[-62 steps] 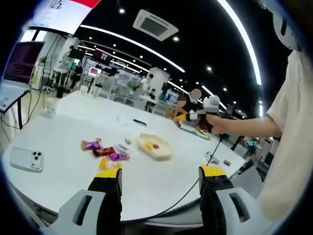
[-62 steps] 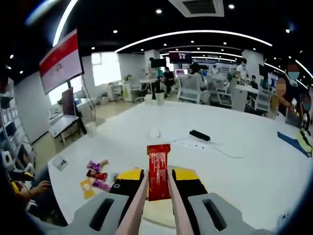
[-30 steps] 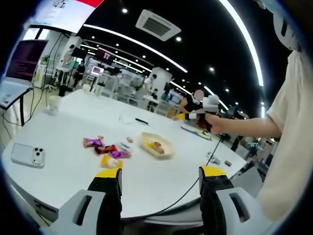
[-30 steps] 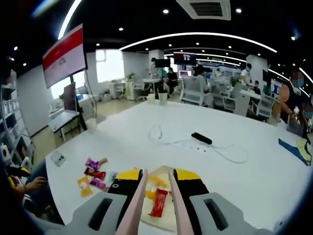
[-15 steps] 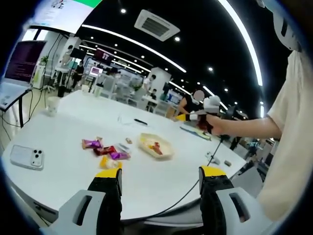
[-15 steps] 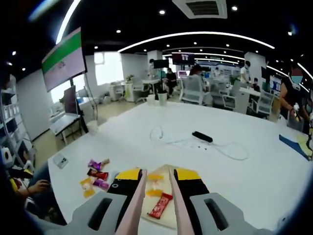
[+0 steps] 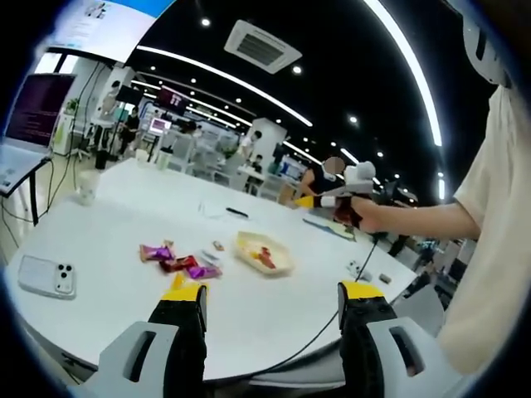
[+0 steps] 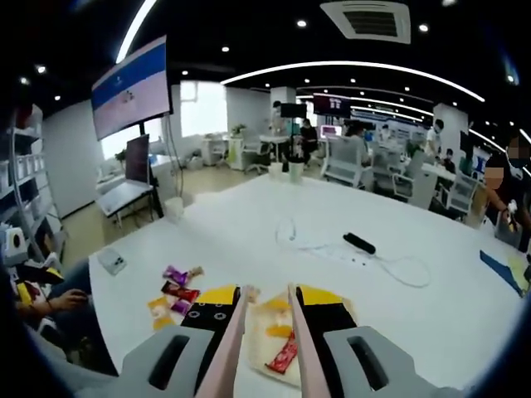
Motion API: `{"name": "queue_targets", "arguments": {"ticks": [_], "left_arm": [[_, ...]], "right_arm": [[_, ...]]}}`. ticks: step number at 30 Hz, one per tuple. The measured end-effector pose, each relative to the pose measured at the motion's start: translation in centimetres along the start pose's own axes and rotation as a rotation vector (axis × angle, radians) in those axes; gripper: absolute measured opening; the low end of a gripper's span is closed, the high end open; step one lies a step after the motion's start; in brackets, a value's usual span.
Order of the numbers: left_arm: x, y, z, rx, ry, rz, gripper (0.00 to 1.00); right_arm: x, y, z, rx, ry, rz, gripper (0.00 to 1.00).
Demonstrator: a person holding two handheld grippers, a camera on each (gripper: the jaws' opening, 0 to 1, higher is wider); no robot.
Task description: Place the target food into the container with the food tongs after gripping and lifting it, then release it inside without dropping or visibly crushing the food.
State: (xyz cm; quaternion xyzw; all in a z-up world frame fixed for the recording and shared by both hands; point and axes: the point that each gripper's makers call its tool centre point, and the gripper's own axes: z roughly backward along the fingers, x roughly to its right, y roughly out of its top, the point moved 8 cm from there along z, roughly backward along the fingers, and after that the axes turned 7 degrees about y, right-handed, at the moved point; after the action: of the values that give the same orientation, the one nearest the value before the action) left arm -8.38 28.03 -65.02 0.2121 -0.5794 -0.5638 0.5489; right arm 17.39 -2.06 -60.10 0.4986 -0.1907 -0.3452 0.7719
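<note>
A red-wrapped snack bar (image 8: 284, 355) lies in the pale shallow tray (image 8: 259, 348), beside some yellow pieces. My right gripper (image 8: 267, 298) is shut on the pink food tongs (image 8: 235, 336), which hang above the tray with their arms apart and nothing between them. In the left gripper view the same tray (image 7: 278, 264) with the red bar (image 7: 264, 258) sits mid-table. The right gripper (image 7: 333, 197) is held up in a hand beyond it. My left gripper (image 7: 272, 303) stands open and empty near the table's front edge.
Several wrapped snacks (image 7: 178, 261) lie left of the tray, also the snacks (image 8: 177, 293). A phone (image 7: 46, 276) rests near the table edge and a paper cup (image 7: 85, 186) farther back. A black power strip (image 8: 358, 242) with white cable lies beyond the tray. A person's hand (image 8: 62, 300) is at the left.
The tongs let go of the red bar, which now lies in the tray. The right gripper has since drawn back with the tongs empty. The left gripper stayed put.
</note>
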Motion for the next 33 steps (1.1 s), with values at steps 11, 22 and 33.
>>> {"name": "queue_targets", "arguments": {"ticks": [11,22,33], "left_arm": [[-0.5,0.0,0.7,-0.002,-0.024,0.003,0.63],[-1.7,0.7,1.0,-0.005,-0.059,-0.006,0.63],[-3.4,1.4,1.4,0.005,-0.099,-0.008,0.63]], "right_arm": [[-1.9,1.1,-0.2,0.01,0.019,0.013,0.26],[-4.5,2.3,-0.9,0.026,0.034,0.021,0.26],[-6.6,2.8,-1.2,0.033,0.01,0.018,0.26]]}}
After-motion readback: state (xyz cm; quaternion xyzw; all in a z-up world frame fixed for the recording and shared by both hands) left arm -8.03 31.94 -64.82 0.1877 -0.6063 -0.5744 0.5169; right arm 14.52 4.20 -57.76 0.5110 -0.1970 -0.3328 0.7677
